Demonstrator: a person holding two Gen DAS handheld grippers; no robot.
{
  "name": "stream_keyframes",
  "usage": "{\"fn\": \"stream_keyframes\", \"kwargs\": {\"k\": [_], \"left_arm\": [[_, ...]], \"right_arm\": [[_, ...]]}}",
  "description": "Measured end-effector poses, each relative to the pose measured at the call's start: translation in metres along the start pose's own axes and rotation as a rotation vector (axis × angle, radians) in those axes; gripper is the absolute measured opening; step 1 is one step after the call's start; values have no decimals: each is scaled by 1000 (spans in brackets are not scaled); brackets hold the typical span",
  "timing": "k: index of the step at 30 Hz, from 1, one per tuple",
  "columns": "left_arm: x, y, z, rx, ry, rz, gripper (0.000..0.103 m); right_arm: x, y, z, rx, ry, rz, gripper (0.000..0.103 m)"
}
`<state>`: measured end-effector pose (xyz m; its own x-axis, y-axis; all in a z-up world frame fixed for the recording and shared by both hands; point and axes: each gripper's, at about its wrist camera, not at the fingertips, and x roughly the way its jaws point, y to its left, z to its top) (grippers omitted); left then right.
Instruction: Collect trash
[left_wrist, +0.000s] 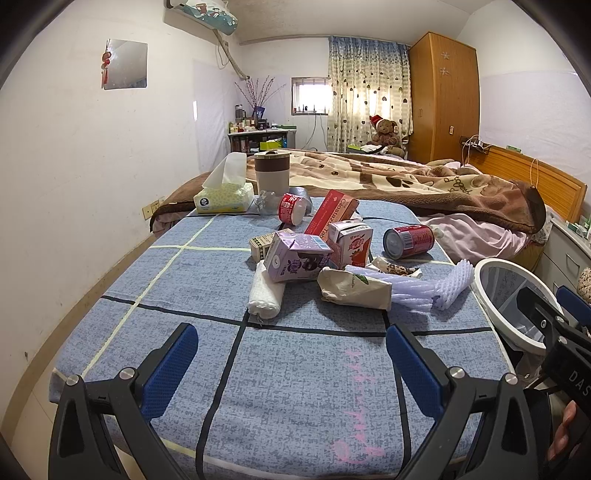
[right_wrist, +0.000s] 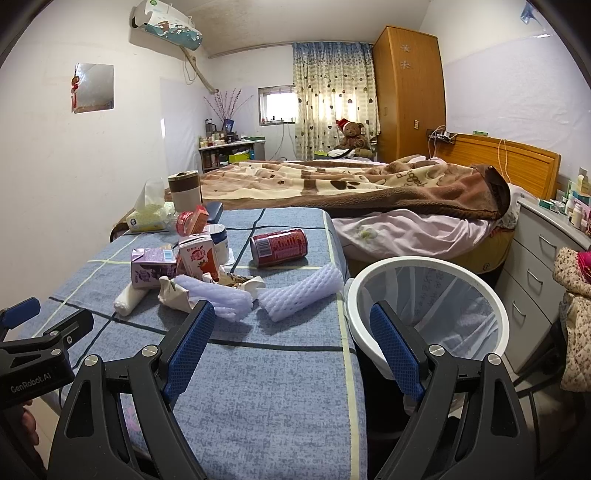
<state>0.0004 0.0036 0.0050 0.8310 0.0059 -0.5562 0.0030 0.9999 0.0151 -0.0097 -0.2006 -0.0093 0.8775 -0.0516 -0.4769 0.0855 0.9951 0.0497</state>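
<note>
Trash lies piled on a blue checked cloth (left_wrist: 295, 369): a purple carton (left_wrist: 299, 258), a strawberry carton (left_wrist: 352, 240), a red can (left_wrist: 408, 240) on its side, a red medicine box (left_wrist: 332, 216), a crumpled paper bag (left_wrist: 354, 288), a white roll (left_wrist: 264, 293) and white foam netting (right_wrist: 301, 293). A white bin (right_wrist: 424, 306) with a clear liner stands off the cloth's right edge. My left gripper (left_wrist: 291, 354) is open, well short of the pile. My right gripper (right_wrist: 291, 332) is open too, over the cloth's right edge beside the bin.
A tissue box (left_wrist: 223, 195) and a lidded cup (left_wrist: 271, 170) stand at the far end of the cloth. Behind lies a bed with a brown blanket (right_wrist: 369, 184). A grey drawer unit (right_wrist: 535, 266) stands right of the bin. A wall runs along the left.
</note>
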Motion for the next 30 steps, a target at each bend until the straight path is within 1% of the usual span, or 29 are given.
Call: {"fn": "stream_keyframes", "kwargs": {"k": [7,8,30], "left_arm": [[-2,2,4,0,0,1,103],[1,0,-1,0,0,0,103],[1,3,-1,-2,0,3,103]], "right_arm": [[1,-1,1,0,2,-2,88],[1,-1,1,-1,1,-2,88],[1,-2,1,-4,1,-9,88]]}}
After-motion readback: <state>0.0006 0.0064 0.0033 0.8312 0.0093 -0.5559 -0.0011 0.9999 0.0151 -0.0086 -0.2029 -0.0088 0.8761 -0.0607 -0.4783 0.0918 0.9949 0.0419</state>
